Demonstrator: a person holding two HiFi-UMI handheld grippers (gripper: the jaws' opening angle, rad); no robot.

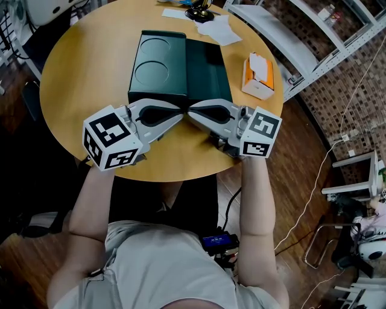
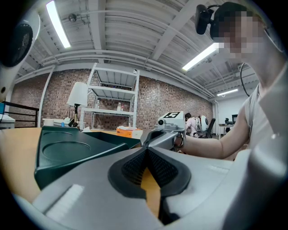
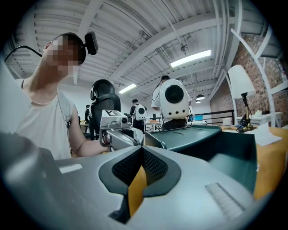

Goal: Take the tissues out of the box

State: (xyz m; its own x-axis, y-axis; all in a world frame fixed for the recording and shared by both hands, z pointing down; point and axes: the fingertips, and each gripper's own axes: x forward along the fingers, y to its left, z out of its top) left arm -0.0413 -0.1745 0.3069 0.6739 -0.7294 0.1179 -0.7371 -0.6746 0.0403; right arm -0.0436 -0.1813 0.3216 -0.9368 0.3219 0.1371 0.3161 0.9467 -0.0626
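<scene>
While left gripper (image 2: 146, 150) and right gripper (image 3: 142, 149) are resting, jaws pressed together, empty | box (image 1: 264, 79) is sitting untouched | tissues (image 1: 257, 62) are waiting inside; none out.

We are looking down on a round wooden worktop (image 1: 72, 72), which is filling the upper half of the frame. A dark green case (image 1: 158, 66) is lying open at its centre, the left half showing two round recesses and the right half sitting as a plain hollow. To the right, with a gap between them, an orange tissue box (image 1: 258, 78) is lying near the worktop's right edge, with white tissue (image 1: 258, 61) showing at its opening. At the upper centre, loose white sheets (image 1: 218, 29) are lying spread near the far edge, and a small black object (image 1: 199, 13), which we cannot identify, is resting just beside them.
</scene>
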